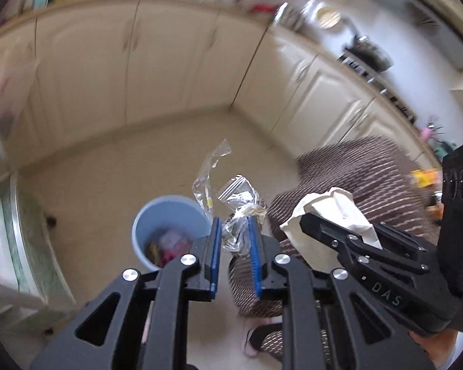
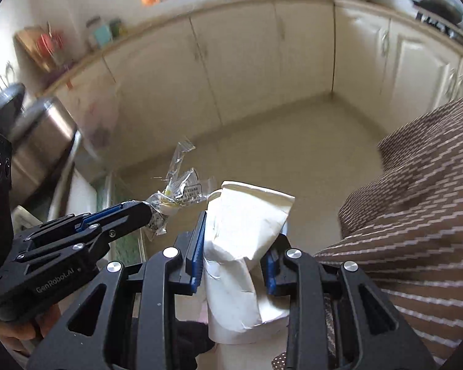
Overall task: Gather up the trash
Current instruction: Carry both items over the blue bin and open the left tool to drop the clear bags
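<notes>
My left gripper point(image 1: 235, 226) is shut on a bunch of clear plastic wrappers point(image 1: 231, 197), held up above the kitchen floor just right of a blue waste bin point(image 1: 169, 231) that has coloured trash inside. My right gripper point(image 2: 240, 231) is shut on a crumpled white paper cup point(image 2: 247, 228). In the left wrist view the right gripper point(image 1: 333, 228) and its paper cup point(image 1: 330, 212) are close on the right. In the right wrist view the left gripper point(image 2: 145, 212) with the wrappers point(image 2: 179, 194) is at the left.
Cream kitchen cabinets point(image 1: 139, 61) run along the back and right under a cluttered counter. A person's brown striped trouser leg point(image 1: 355, 178) and slippered foot point(image 1: 256, 339) are at the right. A steel bin point(image 2: 40, 141) and an appliance edge point(image 1: 18, 231) stand at the left.
</notes>
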Demonstrator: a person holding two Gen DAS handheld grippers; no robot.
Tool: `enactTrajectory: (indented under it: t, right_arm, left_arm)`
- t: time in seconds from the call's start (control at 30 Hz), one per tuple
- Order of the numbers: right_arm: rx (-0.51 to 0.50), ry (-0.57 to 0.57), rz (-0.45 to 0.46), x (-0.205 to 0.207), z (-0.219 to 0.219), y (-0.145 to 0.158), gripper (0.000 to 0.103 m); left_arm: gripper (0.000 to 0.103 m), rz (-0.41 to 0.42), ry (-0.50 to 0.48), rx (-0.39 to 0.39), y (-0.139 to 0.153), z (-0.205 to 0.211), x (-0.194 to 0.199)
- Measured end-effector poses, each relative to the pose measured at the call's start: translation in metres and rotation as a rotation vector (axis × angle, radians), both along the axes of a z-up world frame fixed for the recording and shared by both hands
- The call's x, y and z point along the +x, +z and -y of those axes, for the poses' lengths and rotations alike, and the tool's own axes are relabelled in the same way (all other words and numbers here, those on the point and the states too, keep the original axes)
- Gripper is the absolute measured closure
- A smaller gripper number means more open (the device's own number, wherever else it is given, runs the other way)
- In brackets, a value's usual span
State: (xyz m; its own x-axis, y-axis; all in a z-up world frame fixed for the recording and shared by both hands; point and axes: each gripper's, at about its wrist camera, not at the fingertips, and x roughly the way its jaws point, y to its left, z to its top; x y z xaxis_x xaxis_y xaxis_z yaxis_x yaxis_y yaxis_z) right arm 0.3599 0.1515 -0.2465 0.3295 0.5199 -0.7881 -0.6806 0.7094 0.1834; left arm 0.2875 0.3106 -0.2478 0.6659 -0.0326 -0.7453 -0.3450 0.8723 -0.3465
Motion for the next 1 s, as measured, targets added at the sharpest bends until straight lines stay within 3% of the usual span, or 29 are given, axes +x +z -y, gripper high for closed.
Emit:
enactTrajectory:
  t: [0.13,0.27,0.47,0.53,0.6,0.63,0.7,1.0]
  right_arm:
    - [-0.048,-0.003,-0.066,0.017,-0.023,-0.044,0.074]
    - [-0.078,-0.044,-0.107,0.043,-0.040,-0.083,0.074]
    - [-0.085,-0.098,-0.113,0.068,-0.049,-0.106,0.074]
    - [-0.088,-0.108,-0.119,0.072,-0.053,-0.110,0.074]
    - [-0.094,-0.116,-0.123,0.077,-0.052,-0.114,0.074]
    - [-0.096,-0.117,-0.128,0.081,-0.056,-0.118,0.074]
    - [-0.101,-0.123,-0.135,0.082,-0.057,-0.122,0.074]
    - [-0.104,-0.109,-0.149,0.079,-0.070,-0.128,0.074]
  left_arm:
    - [0.087,-0.098,0.012,-0.048,-0.052,-0.023,0.027]
    - [0.087,-0.138,0.009,-0.078,-0.086,-0.041,0.061]
    - [0.085,-0.150,0.008,-0.091,-0.106,-0.053,0.106]
    - [0.076,-0.162,0.020,-0.104,-0.113,-0.057,0.116]
    - [0.056,-0.153,0.059,-0.120,-0.119,-0.064,0.118]
    - [0.055,-0.143,0.059,-0.137,-0.120,-0.066,0.117]
    - [0.054,-0.141,0.064,-0.166,-0.126,-0.070,0.114]
    - [0.054,-0.178,0.075,-0.147,-0.135,-0.077,0.093]
